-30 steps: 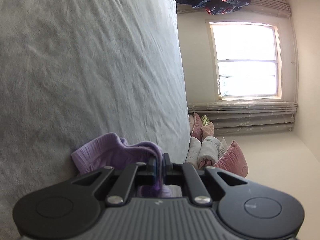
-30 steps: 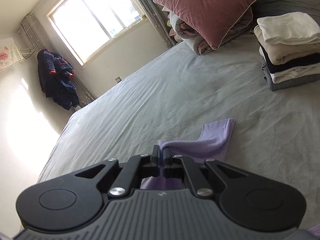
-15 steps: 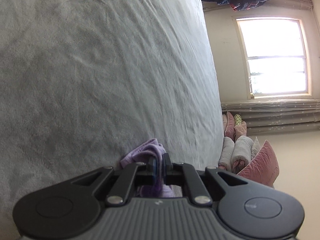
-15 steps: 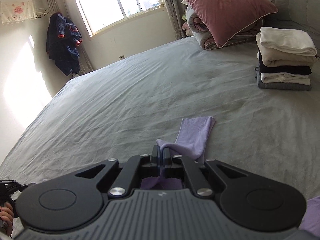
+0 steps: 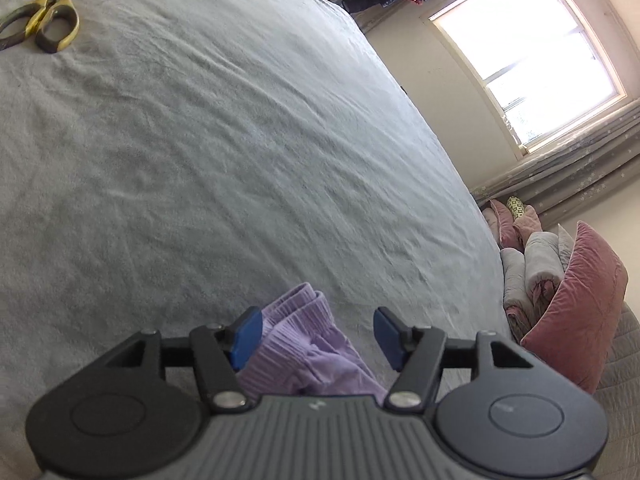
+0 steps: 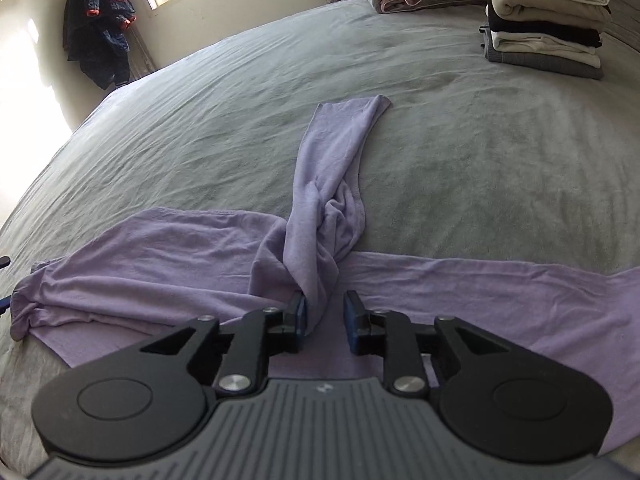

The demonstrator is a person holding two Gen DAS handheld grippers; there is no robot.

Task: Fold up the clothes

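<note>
scissors (image 5: 42, 20) on bed | pink pillow (image 5: 572, 320) | hanging jacket (image 6: 98, 26)

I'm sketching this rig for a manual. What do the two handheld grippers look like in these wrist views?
Both look the same. The left gripper and the right gripper each have a dark grey ribbed body with a small pale logo, two round black lobes with circular recesses, black linkage arms joined by silver pivot screws, and flat blue pads on the fingers. No cables, hands or sleeves show.
</note>
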